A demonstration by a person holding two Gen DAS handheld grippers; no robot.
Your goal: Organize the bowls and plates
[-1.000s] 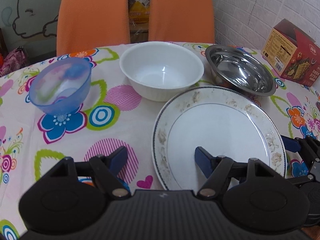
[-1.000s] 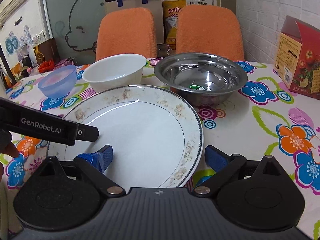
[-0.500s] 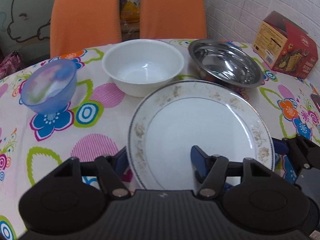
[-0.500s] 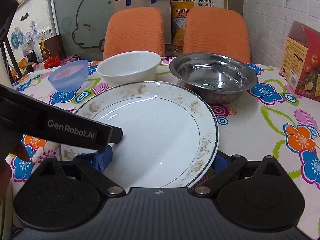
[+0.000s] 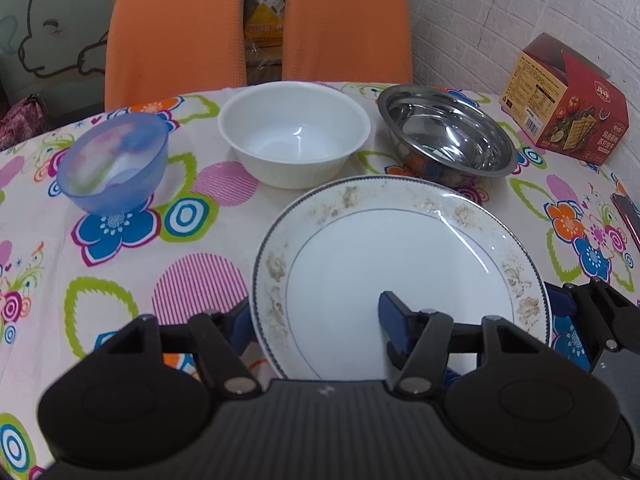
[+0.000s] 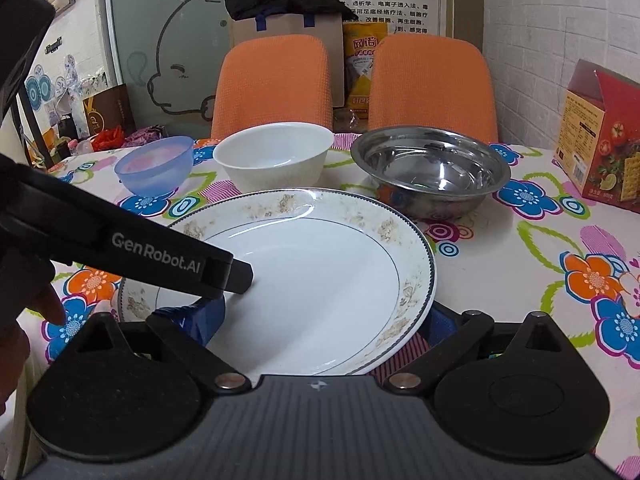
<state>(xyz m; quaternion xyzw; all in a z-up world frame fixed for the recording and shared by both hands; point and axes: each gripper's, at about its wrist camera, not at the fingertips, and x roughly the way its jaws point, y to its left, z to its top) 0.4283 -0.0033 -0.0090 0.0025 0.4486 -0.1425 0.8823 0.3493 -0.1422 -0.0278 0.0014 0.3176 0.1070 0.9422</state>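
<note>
Both grippers stand wide open around the plate's near rim. On the left gripper (image 5: 320, 318) one blue finger is outside the left edge of the plate (image 5: 400, 264) and the other is over its white middle. On the right gripper (image 6: 320, 322) the fingers are placed in mirror way. Behind the plate, on the flowered tablecloth (image 5: 120, 280), stand the blue bowl (image 5: 114, 168), the white bowl (image 5: 296, 132) and the steel bowl (image 5: 446, 136).

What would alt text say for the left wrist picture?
A large white plate with a faded floral rim fills the foreground, its near edge straddled by the left gripper. Behind it on the flowered tablecloth stand a blue bowl, white bowl and steel bowl.
</note>
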